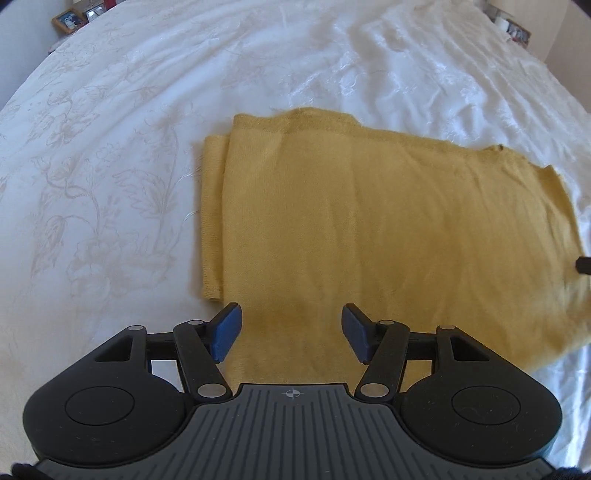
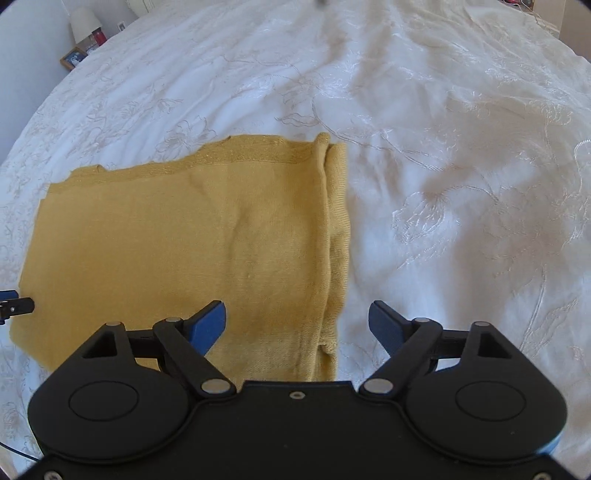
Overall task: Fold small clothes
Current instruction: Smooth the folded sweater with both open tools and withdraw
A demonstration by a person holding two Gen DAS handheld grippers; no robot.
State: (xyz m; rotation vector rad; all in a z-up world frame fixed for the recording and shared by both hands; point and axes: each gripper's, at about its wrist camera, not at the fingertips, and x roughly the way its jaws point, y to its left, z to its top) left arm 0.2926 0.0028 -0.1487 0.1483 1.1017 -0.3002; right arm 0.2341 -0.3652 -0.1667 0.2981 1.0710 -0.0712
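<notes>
A mustard-yellow knit garment (image 1: 369, 229) lies flat on a white bedspread, with both side edges folded inward. My left gripper (image 1: 291, 332) hovers over its near left part, jaws open, nothing between the blue pads (image 1: 227, 332). In the right wrist view the same garment (image 2: 192, 236) fills the left half, its folded right edge (image 2: 334, 236) running toward me. My right gripper (image 2: 297, 326) stands open wide above that edge's near end, pads clear of the cloth. A tip of the right gripper (image 1: 583, 264) shows at the left view's right edge; the left gripper's tip (image 2: 14, 304) shows at the right view's left edge.
The white embroidered bedspread (image 1: 110, 166) spreads all around, wrinkled toward the far right (image 1: 424, 74). Framed photos (image 1: 68, 20) stand beyond the far left corner of the bed, and a lamp (image 2: 85, 24) stands beside a photo frame (image 2: 74, 57).
</notes>
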